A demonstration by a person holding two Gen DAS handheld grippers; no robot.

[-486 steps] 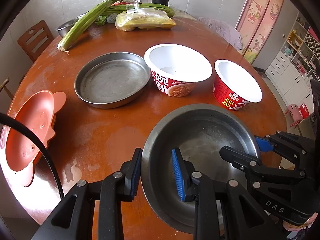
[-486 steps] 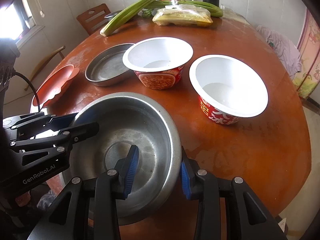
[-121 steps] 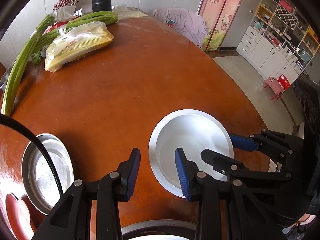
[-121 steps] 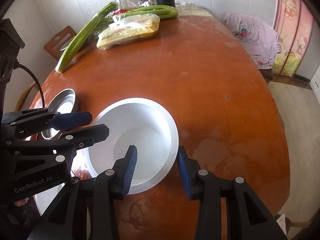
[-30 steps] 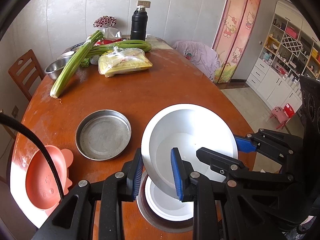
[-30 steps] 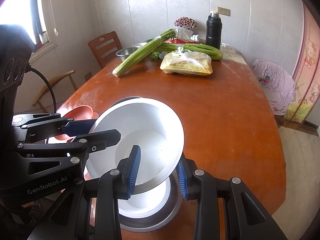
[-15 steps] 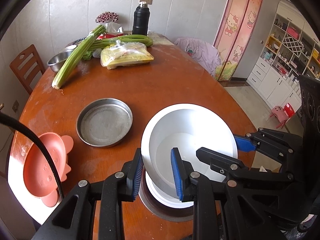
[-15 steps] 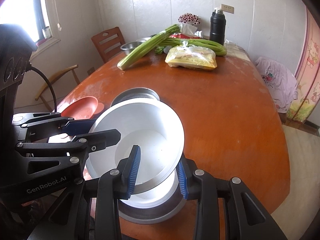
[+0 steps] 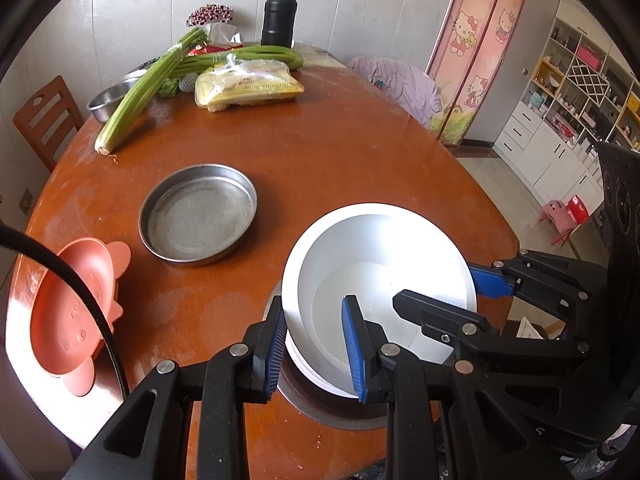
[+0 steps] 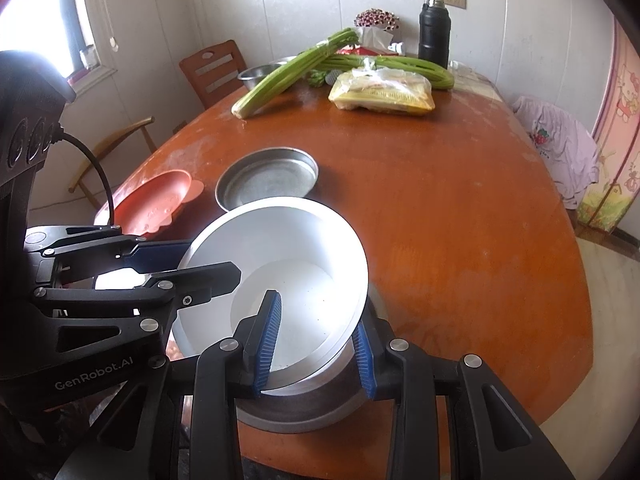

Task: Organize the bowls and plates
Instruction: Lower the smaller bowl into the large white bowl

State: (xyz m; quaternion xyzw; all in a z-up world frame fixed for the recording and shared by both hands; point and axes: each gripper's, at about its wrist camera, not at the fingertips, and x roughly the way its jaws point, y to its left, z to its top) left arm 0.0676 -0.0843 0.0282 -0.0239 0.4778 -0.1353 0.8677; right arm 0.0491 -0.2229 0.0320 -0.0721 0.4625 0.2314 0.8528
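Observation:
A white paper bowl (image 9: pixel 380 264) (image 10: pixel 288 248) is held by both grippers. My left gripper (image 9: pixel 314 350) is shut on its near-left rim; my right gripper (image 10: pixel 316 340) is shut on its near-right rim. The bowl sits low into another white bowl (image 9: pixel 308 368) that rests inside a steel bowl (image 9: pixel 320 408) (image 10: pixel 304 408) at the table's near edge. A flat steel pan (image 9: pixel 198 216) (image 10: pixel 268 180) and a pink pig-shaped plate (image 9: pixel 68 308) (image 10: pixel 154 202) lie to the left on the brown table (image 9: pixel 320 160).
At the far end lie celery stalks (image 9: pixel 140 92), a bag of noodles (image 9: pixel 248 86), a small steel bowl (image 9: pixel 110 98), a black flask (image 9: pixel 278 14) and flowers (image 9: pixel 210 14). A wooden chair (image 9: pixel 44 120) stands at the left. The left gripper's cable (image 9: pixel 72 280) crosses the pink plate.
Both grippers have lowered the white bowl further into the bowl stack; it now sits nearly level inside the lower white bowl.

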